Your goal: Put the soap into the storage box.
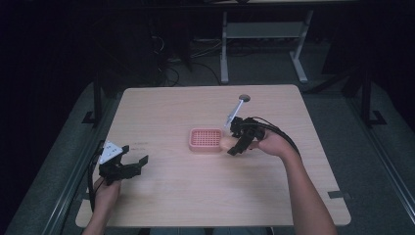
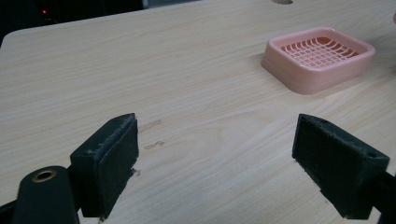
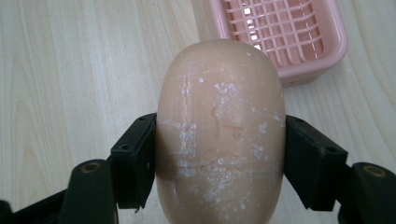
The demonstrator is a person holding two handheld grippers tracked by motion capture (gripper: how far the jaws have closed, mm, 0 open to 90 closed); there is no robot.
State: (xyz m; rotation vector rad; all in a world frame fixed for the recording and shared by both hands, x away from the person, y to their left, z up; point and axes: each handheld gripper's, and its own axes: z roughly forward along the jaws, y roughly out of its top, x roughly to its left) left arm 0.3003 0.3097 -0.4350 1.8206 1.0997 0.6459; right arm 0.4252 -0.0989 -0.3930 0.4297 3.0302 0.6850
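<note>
Right tool [image 3: 219, 154] clamped on smooth, white-flecked oval soap [image 3: 219, 135]; left tool [image 2: 215, 158] wide open, empty.

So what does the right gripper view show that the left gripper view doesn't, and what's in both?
Right gripper view alone: a peach soap bar flecked with white, clamped between the right gripper and its two black jaws, held just short of the dish.

Left gripper view alone: the left gripper with its jaws wide apart and nothing between them, plus a round hole at the table's far edge.

Both: the pink soap dish with its grid insert, unoccupied, and the light wood table.
</note>
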